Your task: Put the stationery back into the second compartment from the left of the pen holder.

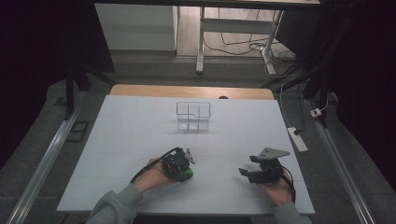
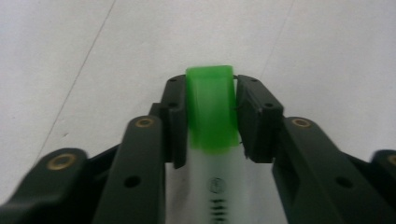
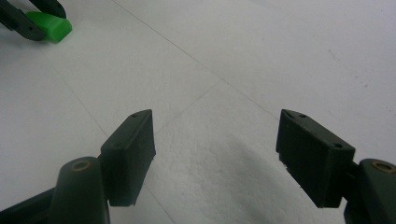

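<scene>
A highlighter with a green cap (image 2: 210,112) and a white barrel lies on the white table cover. My left gripper (image 2: 209,88) is shut on it, both pads pressing the sides of the cap. In the high view the left gripper (image 1: 183,167) sits at the near middle of the table, the green cap (image 1: 187,173) peeking out beneath it. My right gripper (image 3: 215,116) stands open over bare cover with nothing between its jaws. It rests at the near right (image 1: 247,165). The green cap (image 3: 51,25) also shows far off in the right gripper view.
A clear plastic organiser (image 1: 193,115) with compartments stands at the far middle of the white table cover (image 1: 140,130). A power strip (image 1: 297,139) and cables lie on the floor to the right. A white desk frame (image 1: 201,42) stands beyond the table.
</scene>
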The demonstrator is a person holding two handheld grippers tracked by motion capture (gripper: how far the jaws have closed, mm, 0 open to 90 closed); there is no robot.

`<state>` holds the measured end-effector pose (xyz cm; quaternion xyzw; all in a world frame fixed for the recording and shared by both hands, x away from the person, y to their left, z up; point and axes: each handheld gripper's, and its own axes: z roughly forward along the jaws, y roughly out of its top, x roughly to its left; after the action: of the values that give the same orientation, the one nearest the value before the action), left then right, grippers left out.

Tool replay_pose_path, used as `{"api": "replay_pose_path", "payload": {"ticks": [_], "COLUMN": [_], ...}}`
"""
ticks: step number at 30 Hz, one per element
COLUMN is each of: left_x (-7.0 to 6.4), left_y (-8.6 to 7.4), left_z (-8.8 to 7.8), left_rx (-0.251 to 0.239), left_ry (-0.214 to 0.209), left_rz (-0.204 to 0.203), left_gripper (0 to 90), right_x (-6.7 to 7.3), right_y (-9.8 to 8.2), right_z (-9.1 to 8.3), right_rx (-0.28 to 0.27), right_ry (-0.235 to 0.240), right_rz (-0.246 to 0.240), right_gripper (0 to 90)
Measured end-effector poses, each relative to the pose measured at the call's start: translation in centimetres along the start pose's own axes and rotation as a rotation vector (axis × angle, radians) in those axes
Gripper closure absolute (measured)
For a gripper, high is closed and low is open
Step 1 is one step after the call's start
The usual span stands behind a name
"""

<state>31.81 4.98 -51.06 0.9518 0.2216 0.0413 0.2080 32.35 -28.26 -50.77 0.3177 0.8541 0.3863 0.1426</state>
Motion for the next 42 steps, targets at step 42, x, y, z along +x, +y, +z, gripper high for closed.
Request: {"api": "replay_pose_path", "payload": {"ticks": [42], "left_x": [3.0], "left_y": [-2.2], "left_z": [-5.1], "left_rx": [-0.235], "left_ry": [0.043], "left_rz": [-0.081], "left_gripper": [66.4], "right_x": [0.0], "right_y": [0.0], "right_z": [-0.2], "right_rx": [-0.012], "right_ry": [-0.010], "right_rz": [-0.006], "right_gripper": [28.6]}}
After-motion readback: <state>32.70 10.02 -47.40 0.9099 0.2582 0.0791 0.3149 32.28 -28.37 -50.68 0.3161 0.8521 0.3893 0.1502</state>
